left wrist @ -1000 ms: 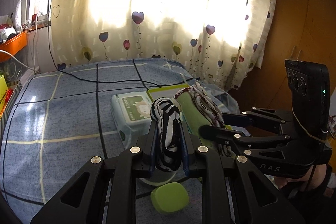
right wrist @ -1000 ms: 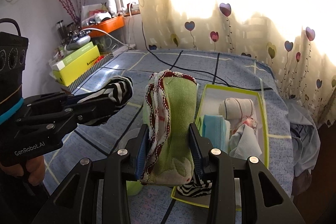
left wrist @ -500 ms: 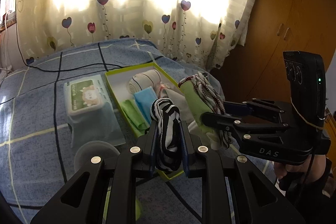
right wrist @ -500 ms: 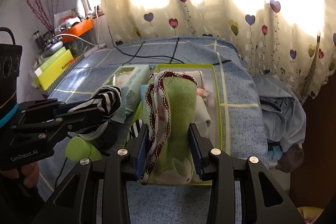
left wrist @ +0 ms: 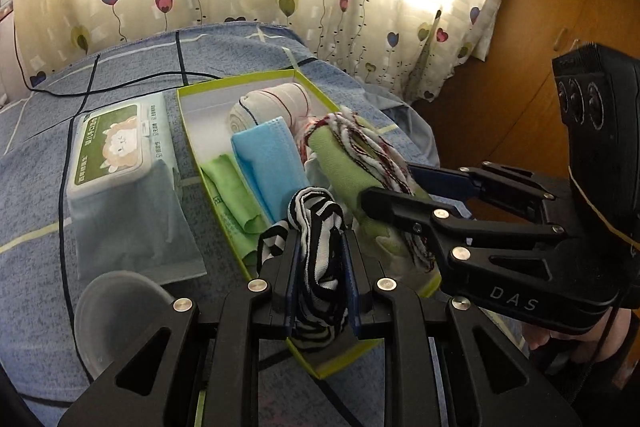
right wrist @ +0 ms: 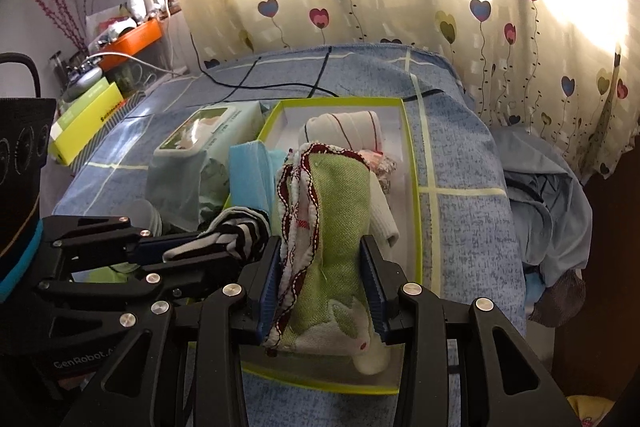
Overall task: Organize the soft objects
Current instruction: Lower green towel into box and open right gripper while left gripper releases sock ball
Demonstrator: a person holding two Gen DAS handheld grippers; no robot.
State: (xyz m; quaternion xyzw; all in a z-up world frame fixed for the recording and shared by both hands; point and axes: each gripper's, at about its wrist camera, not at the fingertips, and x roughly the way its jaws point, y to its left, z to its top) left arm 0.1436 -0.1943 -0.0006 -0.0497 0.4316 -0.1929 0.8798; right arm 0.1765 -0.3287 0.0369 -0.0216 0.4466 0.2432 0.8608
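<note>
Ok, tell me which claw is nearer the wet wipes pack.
Left. The left claw, holding a striped sock, sits closer to the wet wipes pack; the right claw, holding a green cloth, is beyond it, over the box.

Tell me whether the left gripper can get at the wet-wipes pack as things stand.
Probably not yet: the left gripper is shut on a striped sock. The wet-wipes pack itself lies uncovered beside the box.

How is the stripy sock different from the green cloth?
The stripy sock is black and white; the green cloth is green with red-and-white trim. The sock is thin, the cloth bulkier. The left gripper pinches the sock, the right gripper the cloth. Both are soft and held above the box.
</note>
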